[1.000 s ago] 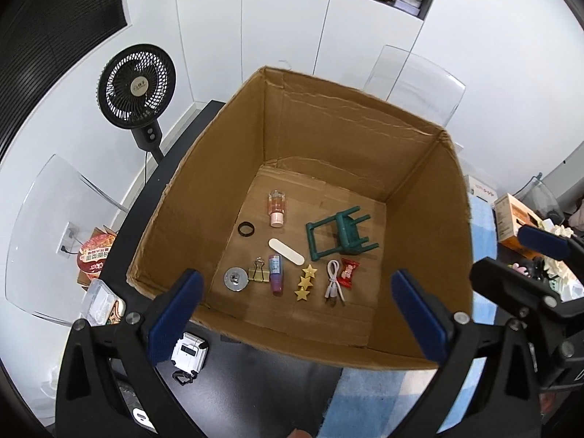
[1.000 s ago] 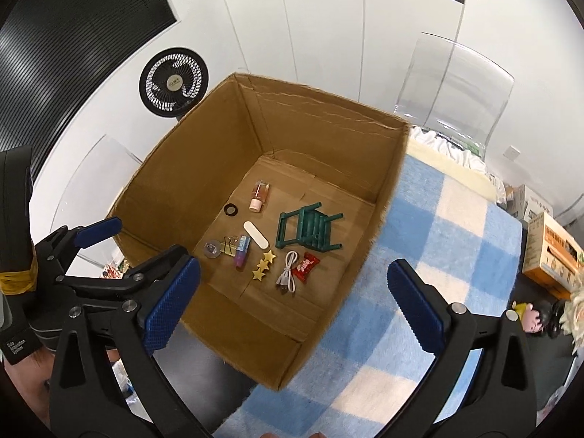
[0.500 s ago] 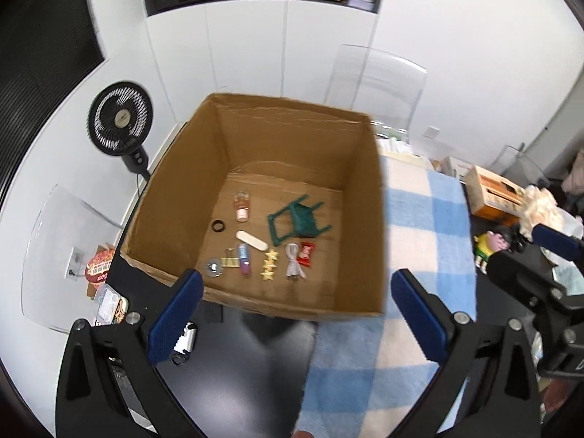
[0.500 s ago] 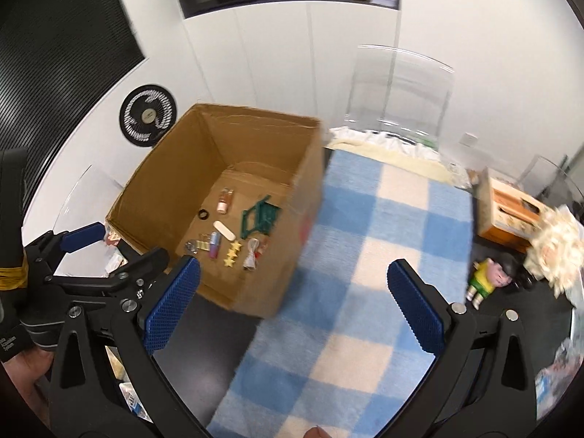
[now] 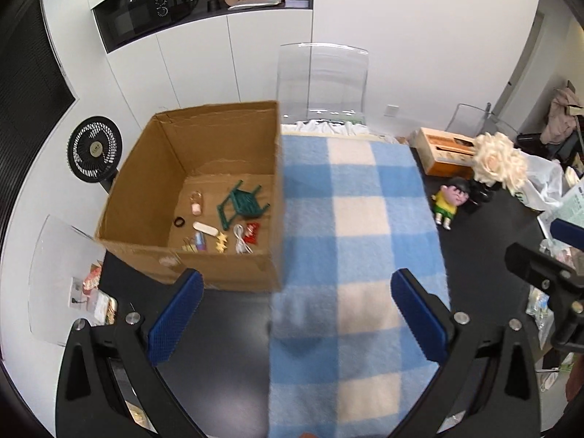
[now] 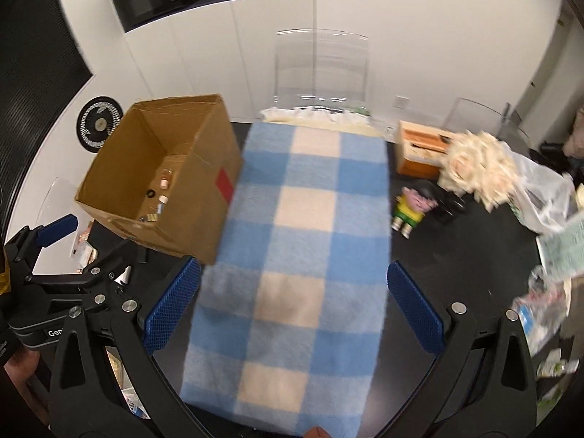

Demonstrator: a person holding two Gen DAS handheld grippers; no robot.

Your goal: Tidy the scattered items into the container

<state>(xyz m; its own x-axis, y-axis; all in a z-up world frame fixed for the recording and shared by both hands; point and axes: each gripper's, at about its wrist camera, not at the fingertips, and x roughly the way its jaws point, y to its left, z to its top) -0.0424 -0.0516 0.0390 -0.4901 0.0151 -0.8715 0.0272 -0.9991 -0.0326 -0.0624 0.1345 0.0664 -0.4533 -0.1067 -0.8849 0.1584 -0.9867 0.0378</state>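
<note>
An open cardboard box (image 5: 146, 168) stands at the left of the black table; it also shows in the right wrist view (image 6: 204, 168). Inside lie a green toy chair (image 5: 242, 204), a small pink bottle (image 5: 197, 204), a black ring (image 5: 179, 222), gold stars (image 5: 222, 242), a white cable (image 5: 241, 242), a red packet (image 5: 252, 231) and other small items. My left gripper (image 5: 297, 315) is open and empty, above the table in front of the box. My right gripper (image 6: 292, 304) is open and empty above the blue-and-cream checked cloth (image 6: 303, 241).
The checked cloth (image 5: 350, 255) runs down the table's middle. A cartoon boy figure (image 5: 449, 200), a cream flower bunch (image 5: 500, 162), an orange box (image 5: 443, 153) and plastic bags (image 6: 540, 197) stand at the right. A clear chair (image 5: 321, 80) and a black fan (image 5: 93, 153) stand behind.
Both grippers have pulled up and back from over the box and swung right. The box now sits at the left and the cloth and right-side clutter have come into view.
</note>
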